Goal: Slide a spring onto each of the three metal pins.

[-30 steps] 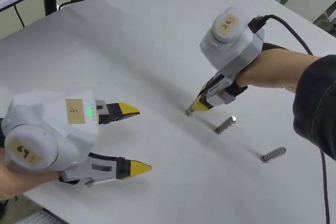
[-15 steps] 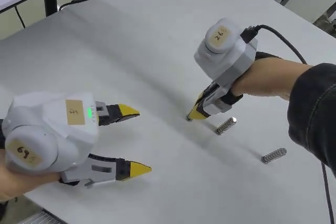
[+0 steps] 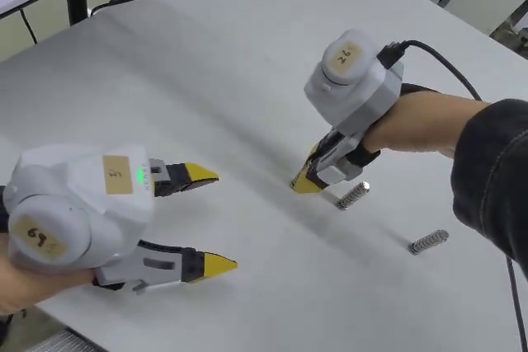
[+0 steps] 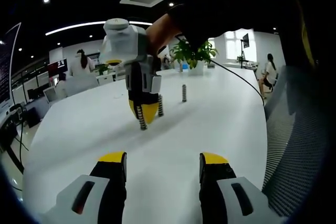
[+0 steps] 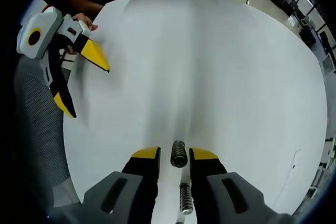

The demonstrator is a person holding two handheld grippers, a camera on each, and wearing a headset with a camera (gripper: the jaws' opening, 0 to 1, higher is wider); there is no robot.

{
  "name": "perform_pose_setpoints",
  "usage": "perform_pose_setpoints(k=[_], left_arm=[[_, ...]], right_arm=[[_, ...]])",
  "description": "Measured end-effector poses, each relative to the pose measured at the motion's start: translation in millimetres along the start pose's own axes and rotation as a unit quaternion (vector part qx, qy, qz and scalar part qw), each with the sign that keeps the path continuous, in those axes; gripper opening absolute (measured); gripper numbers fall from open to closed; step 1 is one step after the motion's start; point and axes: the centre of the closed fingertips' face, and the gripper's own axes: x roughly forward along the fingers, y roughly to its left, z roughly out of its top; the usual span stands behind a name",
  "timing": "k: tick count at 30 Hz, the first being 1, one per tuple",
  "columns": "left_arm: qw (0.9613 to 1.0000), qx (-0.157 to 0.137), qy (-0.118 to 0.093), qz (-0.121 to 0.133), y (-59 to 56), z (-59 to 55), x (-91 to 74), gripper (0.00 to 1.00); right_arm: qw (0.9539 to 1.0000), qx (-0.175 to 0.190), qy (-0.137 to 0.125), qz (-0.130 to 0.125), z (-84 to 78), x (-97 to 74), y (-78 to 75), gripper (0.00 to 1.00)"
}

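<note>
Near white table (image 3: 247, 55) centre, right tool (image 3: 306, 184) pinches small coiled steel spring (image 5: 178, 154), jaws nearly closed. We should hold it upright, lower gently, avoid buckling. Empty left tool (image 3: 212, 218) gapes wide.

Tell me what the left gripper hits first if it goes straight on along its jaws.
Probably the right gripper, shut on a spring, slightly left of the left gripper's line. If it missed that, a loose spring behind comes next; depth is unclear.
</note>
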Motion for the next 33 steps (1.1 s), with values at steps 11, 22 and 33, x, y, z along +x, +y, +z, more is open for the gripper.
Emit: perform_pose_setpoints(k=[11, 22, 33], left_arm=[[1.0, 0.002, 0.0, -0.005, 0.7, 7.4, 2.2, 0.52], [1.0, -0.005, -0.004, -0.006, 5.6, 20.8, 1.8, 0.52], [0.9997, -0.018, -0.013, -0.009, 8.3, 38.8, 4.4, 0.52]], right_arm=[[0.9994, 0.02, -0.025, -0.016, -3.2, -20.3, -1.6, 0.29], [0.9937, 0.047, -0.088, -0.051, 0.4, -54.9, -3.7, 0.32], [0.9819, 0.078, -0.147, -0.091, -16.7, -89.4, -7.7, 0.36]])
